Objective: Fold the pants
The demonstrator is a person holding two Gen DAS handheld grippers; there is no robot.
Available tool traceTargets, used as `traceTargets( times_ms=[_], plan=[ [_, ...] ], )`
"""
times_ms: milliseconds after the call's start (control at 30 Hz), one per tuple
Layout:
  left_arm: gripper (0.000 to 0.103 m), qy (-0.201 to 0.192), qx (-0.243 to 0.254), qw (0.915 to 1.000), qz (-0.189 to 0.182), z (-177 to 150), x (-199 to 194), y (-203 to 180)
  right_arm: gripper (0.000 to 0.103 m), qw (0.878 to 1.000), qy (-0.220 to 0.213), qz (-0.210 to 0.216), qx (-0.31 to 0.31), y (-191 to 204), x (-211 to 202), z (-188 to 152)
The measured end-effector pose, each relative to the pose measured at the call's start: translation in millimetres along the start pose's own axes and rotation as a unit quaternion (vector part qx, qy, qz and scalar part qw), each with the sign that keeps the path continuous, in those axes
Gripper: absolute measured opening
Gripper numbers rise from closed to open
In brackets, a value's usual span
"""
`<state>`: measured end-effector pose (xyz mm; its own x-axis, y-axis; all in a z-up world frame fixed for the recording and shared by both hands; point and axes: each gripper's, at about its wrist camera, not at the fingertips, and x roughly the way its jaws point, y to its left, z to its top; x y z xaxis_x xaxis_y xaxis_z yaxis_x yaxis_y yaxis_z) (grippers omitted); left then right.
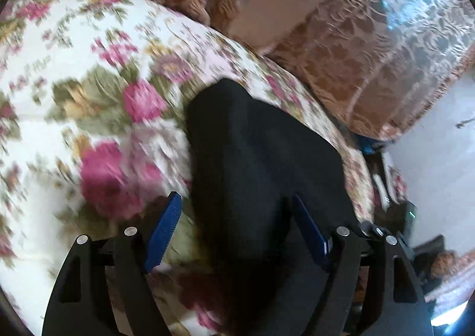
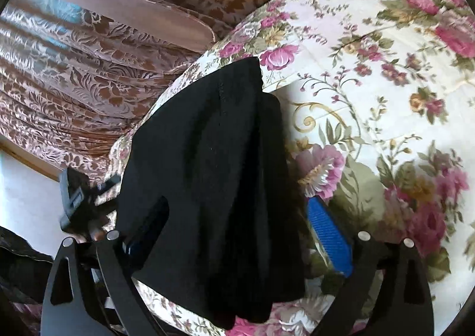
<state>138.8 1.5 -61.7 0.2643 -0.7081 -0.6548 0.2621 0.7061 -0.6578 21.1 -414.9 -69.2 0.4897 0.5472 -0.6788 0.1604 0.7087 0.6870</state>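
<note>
The black pants lie folded small on the flowery bedspread. Both the left gripper and the right gripper stand wide apart around them, pinching nothing. I think the folding is nearly done; next, squeeze and fold once more, or lift away.

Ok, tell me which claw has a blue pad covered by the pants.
The right claw: the black pants drape over most of one pad, leaving only its other blue pad clear. The left claw shows both blue pads, pants between them.
</note>
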Motion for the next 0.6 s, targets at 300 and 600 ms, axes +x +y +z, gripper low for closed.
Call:
traceTargets(
  times_ms=[300,600],
  plan=[
    [0.061,0.058,0.005,0.9962,-0.064,-22,34,-2,0.070,0.997,0.061,0.031,-0.035,-4,38,7],
    [0.039,-0.004,0.047,0.9943,-0.095,-22,0,-25,0.044,0.994,0.046,0.023,-0.096,31,23,12]
  ],
)
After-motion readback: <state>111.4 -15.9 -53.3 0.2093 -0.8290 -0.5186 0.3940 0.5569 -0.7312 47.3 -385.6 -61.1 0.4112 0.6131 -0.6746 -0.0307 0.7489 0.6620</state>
